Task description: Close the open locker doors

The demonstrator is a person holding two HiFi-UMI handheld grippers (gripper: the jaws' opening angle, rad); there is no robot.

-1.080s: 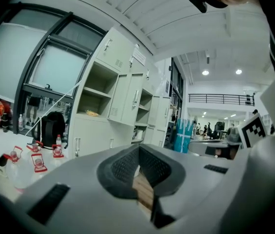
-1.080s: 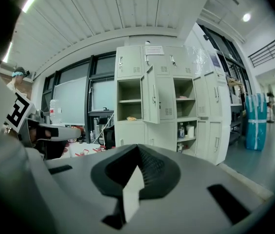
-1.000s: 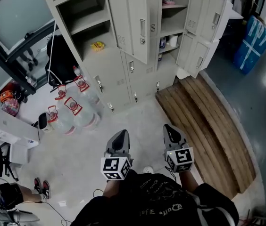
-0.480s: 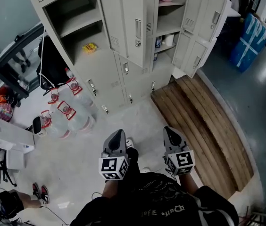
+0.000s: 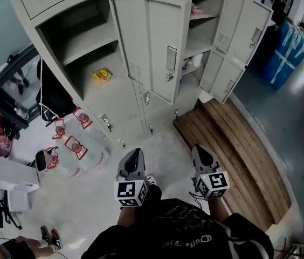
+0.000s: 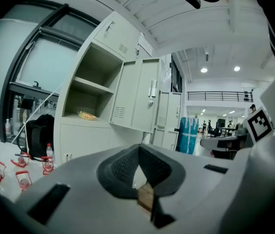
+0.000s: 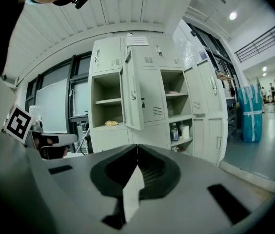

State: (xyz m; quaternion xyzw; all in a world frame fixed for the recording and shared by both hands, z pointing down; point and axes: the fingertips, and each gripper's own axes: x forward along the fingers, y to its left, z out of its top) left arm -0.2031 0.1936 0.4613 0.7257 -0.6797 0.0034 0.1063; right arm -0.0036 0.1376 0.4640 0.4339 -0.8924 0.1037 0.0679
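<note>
The left tool (image 5: pixel 135 154) and right tool (image 5: pixel 199 151) (side by side) have jaws together, empty; the open locker door (image 5: pixel 160 47) stands far ahead, well apart, with smaller open doors (image 5: pixel 249 28) at far right

No text reads clearly. Pale lettering on the person's black shirt (image 5: pixel 184 237) is upside down and too blurred. A paper sheet (image 7: pixel 137 40) on the lockers (image 7: pixel 152 101) is too small. Marker cubes (image 5: pixel 131 192) carry only black-and-white squares.
</note>
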